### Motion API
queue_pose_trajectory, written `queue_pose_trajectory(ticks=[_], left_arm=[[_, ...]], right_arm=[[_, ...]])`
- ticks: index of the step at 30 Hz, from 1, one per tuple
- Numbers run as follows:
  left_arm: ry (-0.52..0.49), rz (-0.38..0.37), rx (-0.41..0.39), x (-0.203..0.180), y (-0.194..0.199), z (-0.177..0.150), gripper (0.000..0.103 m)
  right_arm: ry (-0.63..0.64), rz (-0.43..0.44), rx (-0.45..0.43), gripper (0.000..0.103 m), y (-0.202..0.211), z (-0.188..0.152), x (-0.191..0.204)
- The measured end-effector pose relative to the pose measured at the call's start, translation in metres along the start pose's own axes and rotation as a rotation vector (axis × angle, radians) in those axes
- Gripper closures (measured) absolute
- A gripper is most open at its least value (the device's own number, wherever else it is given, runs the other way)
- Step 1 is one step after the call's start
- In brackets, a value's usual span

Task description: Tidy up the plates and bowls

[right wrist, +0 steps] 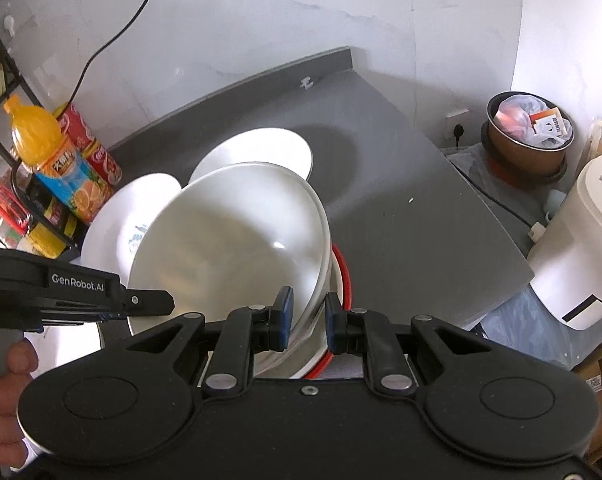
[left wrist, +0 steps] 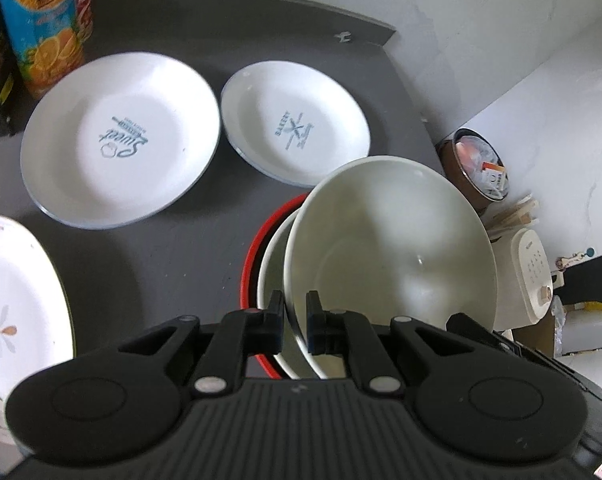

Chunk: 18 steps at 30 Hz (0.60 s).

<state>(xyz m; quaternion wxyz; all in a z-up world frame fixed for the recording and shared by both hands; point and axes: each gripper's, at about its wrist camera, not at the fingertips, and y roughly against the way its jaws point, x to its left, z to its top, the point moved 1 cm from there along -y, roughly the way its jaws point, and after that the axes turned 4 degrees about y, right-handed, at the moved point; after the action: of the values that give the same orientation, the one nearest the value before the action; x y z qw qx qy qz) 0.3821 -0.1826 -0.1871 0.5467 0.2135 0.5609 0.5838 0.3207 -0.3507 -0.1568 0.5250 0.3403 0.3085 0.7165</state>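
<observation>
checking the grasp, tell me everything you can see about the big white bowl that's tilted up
The big white bowl is glossy, ceramic-looking, plain and empty. It tilts steeply over a smaller white bowl nested in a red-rimmed bowl near the grey counter's edge. The left gripper and right gripper each straddle its near rim, one finger inside, one outside.

Three plates lie on the grey surface [left wrist: 149, 272]: a large "Sweet" plate [left wrist: 121, 140], a smaller "Bakery" plate [left wrist: 297, 120] to its right, and a flower-patterned plate [left wrist: 17, 300] at the near left. Three bowls are nested at the near right: a tilted top white bowl [left wrist: 393, 248], a second white bowl [left wrist: 273, 264] and a red-rimmed bowl [left wrist: 257, 248]. At the far left stand one orange juice bottle [left wrist: 37, 28] and one red bottle [left wrist: 83, 4].
</observation>
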Motion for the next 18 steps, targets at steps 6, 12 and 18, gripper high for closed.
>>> queue_pose_trajectory(ticks=[6,12,18], left_arm=[[0.017,0.025,0.006,0.002,-0.006,-0.003,0.096],[0.022,0.039,0.013,-0.001,-0.007,-0.004,0.096],[0.024,0.054,0.018,-0.003,-0.006,-0.003,0.095]], right_arm=[[0.011,0.001,0.022,0.087,-0.007,-0.002,0.001],[0.021,0.001,0.039,0.087,-0.013,-0.001,-0.001],[0.026,0.003,0.053,0.088,-0.018,-0.001,-0.001]])
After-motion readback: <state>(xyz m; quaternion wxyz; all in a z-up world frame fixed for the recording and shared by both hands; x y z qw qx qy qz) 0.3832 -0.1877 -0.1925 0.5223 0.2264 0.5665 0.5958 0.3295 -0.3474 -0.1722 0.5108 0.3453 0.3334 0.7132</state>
